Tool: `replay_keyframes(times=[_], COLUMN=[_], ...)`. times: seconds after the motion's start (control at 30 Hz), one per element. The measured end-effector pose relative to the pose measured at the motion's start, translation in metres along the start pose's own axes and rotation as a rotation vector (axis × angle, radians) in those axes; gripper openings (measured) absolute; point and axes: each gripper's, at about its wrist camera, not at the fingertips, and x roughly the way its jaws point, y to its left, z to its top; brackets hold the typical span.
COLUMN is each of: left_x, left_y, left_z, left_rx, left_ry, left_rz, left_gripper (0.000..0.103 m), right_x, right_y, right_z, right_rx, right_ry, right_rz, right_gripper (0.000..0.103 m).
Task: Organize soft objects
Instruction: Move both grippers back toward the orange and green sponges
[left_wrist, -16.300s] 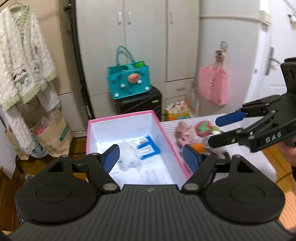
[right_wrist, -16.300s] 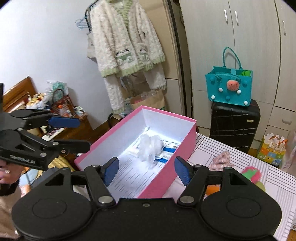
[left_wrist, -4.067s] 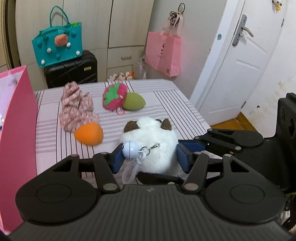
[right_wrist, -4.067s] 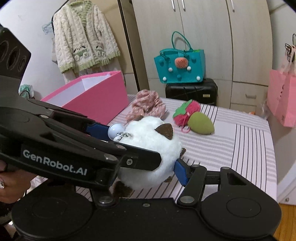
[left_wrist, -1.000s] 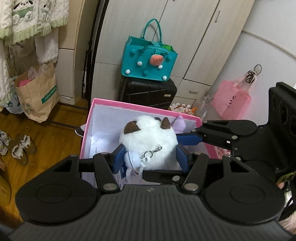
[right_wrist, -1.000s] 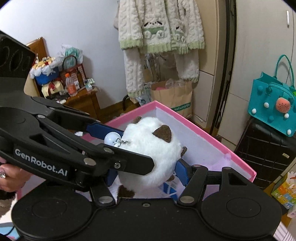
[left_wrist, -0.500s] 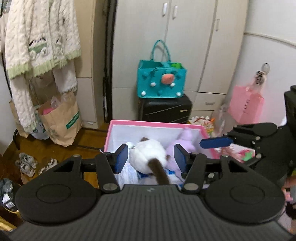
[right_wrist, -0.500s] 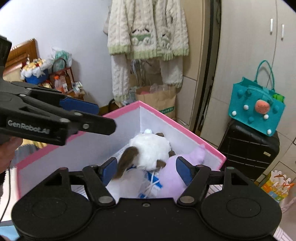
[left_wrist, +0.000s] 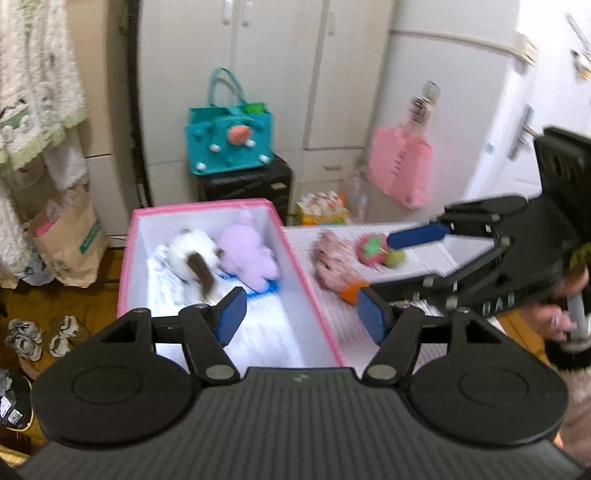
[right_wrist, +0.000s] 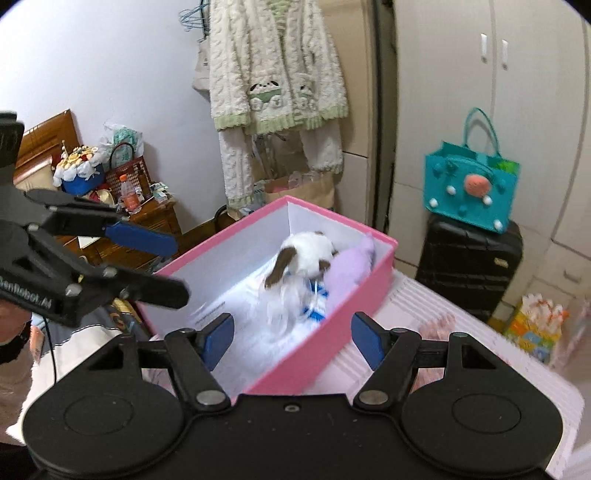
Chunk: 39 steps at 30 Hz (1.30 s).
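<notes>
teal tote bag (left_wrist: 229, 142) on black suitcase (left_wrist: 245, 186) | pink bag (left_wrist: 400, 170) hanging beside white door (left_wrist: 517, 122) | cream cardigan (right_wrist: 275, 70) hanging over brown paper bag (left_wrist: 68, 240) | shoes (left_wrist: 35, 336) on floor

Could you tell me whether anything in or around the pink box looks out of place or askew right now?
Nothing looks damaged or spilled. The white plush lies tipped on its side in the pink box, pressed against the purple plush. The floral fabric, strawberry toy and orange sponge are still outside on the striped table.

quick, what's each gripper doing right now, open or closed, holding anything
Left gripper: open, holding nothing.
Right gripper: open, holding nothing.
</notes>
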Motion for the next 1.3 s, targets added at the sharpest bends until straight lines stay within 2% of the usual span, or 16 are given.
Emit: replay_keyframes(times=[0.2, 0.43, 0.63, 0.87, 1.03, 1.2, 1.3], left_x=[-0.009, -0.009, 0.001, 0.032, 0.058, 0.078, 0.093], left_y=[-0.044, -0.081, -0.104, -0.120, -0.122, -0.127, -0.128], left_z=[-0.027, -0.045, -0.058, -0.066, -0.067, -0.069, -0.069], left_rx=[0.099, 0.202, 0.251, 0.265, 0.232, 0.196, 0.162], left_ry=[0.059, 0.108, 0.145, 0.190, 0.175, 0.095, 0.078], left_rz=[-0.040, -0.094, -0.128, -0.169, -0.191, -0.129, -0.131], left_gripper=[0.069, 0.070, 0.070, 0.070, 0.070, 0.070, 0.070], right_x=[-0.045, -0.078, -0.091, -0.090, -0.084, -0.070, -0.059], right_y=[-0.010, -0.012, -0.013, -0.030, -0.050, -0.074, -0.089], right_z=[-0.036, -0.072, -0.101, -0.134, -0.151, -0.163, -0.169], right_rx=[0.064, 0.061, 0.066, 0.101, 0.117, 0.132, 0.149], right_ry=[-0.008, -0.019, -0.025, -0.021, -0.043, -0.054, -0.066], right_rz=[-0.012, -0.065, -0.081, -0.109, -0.130, -0.135, -0.139], right_gripper=[0.075, 0.075, 0.076, 0.076, 0.078, 0.078, 0.078])
